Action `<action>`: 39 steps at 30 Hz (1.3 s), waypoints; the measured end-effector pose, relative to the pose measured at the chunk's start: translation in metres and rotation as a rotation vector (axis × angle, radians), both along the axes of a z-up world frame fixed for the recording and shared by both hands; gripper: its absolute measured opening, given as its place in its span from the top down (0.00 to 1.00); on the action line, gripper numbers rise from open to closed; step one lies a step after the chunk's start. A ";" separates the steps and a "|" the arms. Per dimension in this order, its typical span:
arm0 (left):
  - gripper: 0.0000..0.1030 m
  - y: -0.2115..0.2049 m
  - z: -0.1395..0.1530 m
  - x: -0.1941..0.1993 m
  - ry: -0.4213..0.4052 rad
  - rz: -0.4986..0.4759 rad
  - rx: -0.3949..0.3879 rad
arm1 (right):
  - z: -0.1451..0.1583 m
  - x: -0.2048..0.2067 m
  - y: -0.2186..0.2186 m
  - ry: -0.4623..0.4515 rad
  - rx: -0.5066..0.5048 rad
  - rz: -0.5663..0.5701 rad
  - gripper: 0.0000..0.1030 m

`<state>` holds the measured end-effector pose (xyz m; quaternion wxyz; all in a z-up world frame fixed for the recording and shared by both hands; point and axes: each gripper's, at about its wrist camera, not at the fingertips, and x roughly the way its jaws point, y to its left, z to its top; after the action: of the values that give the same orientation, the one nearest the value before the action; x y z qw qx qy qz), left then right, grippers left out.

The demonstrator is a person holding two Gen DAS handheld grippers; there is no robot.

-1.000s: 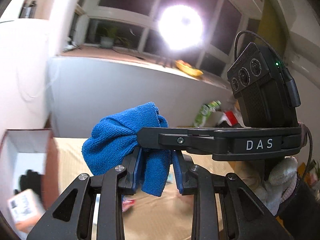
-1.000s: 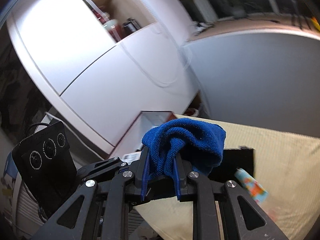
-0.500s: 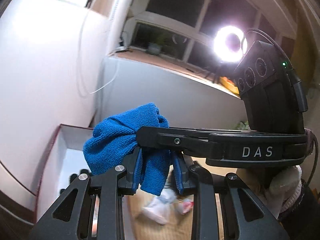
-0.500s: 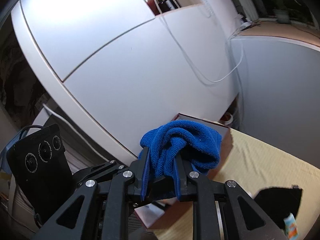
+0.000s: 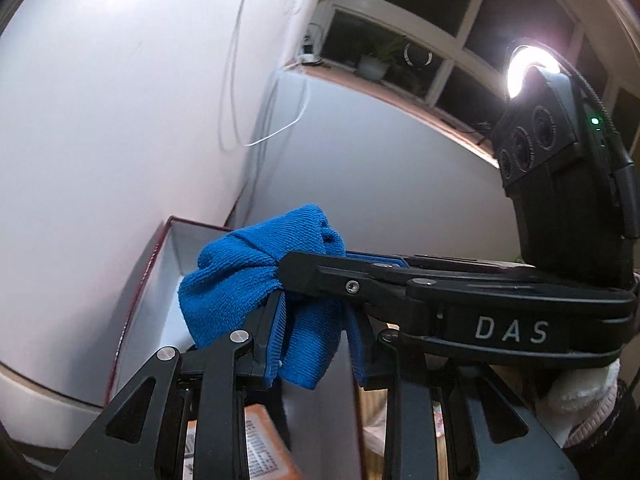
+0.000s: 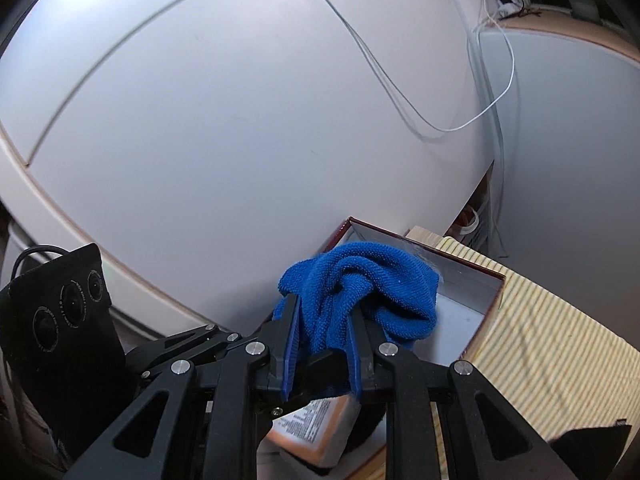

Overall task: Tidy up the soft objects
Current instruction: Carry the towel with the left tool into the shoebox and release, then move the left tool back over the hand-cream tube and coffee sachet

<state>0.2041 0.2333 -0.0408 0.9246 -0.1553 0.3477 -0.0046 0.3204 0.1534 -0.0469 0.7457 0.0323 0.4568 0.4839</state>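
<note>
White cabinet panels [image 6: 240, 120] fill the far side of both wrist views, with thin white cables [image 6: 492, 92] looping down them. Below lies a table covered in a yellow ribbed cloth [image 6: 552, 344], and at its left end, against the cabinet, stands an open box [image 6: 476, 276] with dark red outer walls and a white inside. An orange-and-white printed packet [image 6: 320, 432] lies in its near part. Both grippers hang over the box, sharing one blue terry towel [image 6: 360, 288]. The right gripper [image 6: 322, 344] has narrow jaws pressed onto a bunched fold of it. The left gripper [image 5: 316, 332], jaws likewise narrow, pinches another fold, the rest of the towel bulging out to the left above the box's white interior.
</note>
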 end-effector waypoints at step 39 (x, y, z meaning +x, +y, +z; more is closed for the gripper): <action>0.43 -0.103 0.004 -0.071 -0.035 -0.158 -0.073 | 0.000 -0.052 -0.259 -0.042 0.008 -0.295 0.40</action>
<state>0.1331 0.1303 -0.0372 0.9211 -0.1609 0.3422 -0.0930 0.2685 -0.1057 -0.0469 0.8180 0.0918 0.4293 0.3716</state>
